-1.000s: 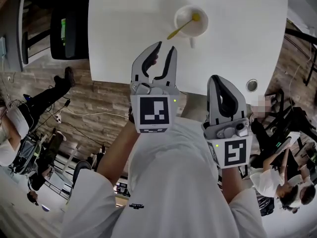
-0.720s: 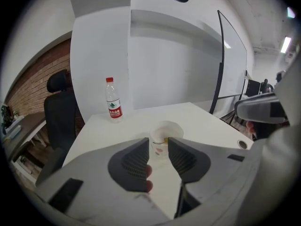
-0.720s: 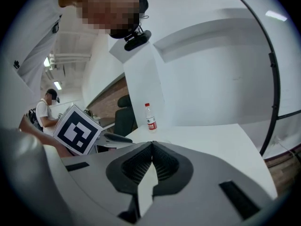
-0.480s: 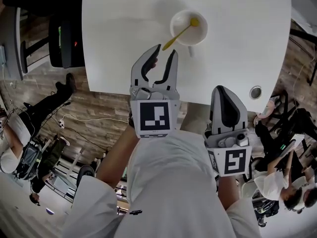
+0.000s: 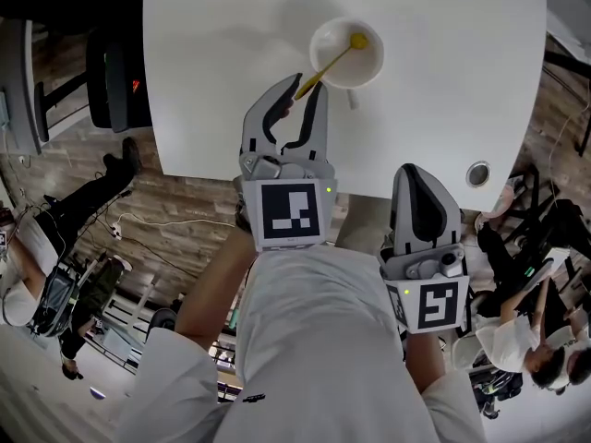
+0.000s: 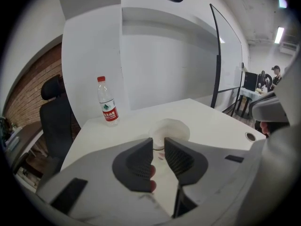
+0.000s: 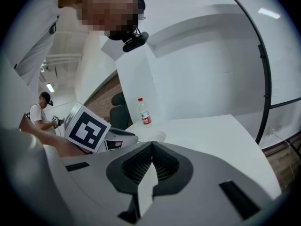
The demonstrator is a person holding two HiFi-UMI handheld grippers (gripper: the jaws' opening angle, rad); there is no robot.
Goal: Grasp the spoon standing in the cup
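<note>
A white cup [image 5: 346,53] stands on the white table [image 5: 231,53], with a yellow spoon [image 5: 331,61] leaning out of it toward me. My left gripper [image 5: 307,87] reaches over the table's near edge. The spoon's handle end lies between its fingertips, and the jaws are closing with a gap still showing. In the left gripper view the cup [image 6: 170,129] sits just beyond the left gripper [image 6: 159,141]. My right gripper [image 5: 413,148] hangs back off the table edge, pads together and empty, as the right gripper view shows of the right gripper [image 7: 152,146].
A water bottle [image 6: 107,101] stands at the table's far left corner. A black office chair [image 5: 118,72] is beside the table's left side. A round cable grommet [image 5: 477,173] sits near the table's right front corner. People stand off to the right.
My left gripper has moved forward to the cup, and the spoon's handle end now lies between its fingertips. The right gripper has stayed back, shut.
</note>
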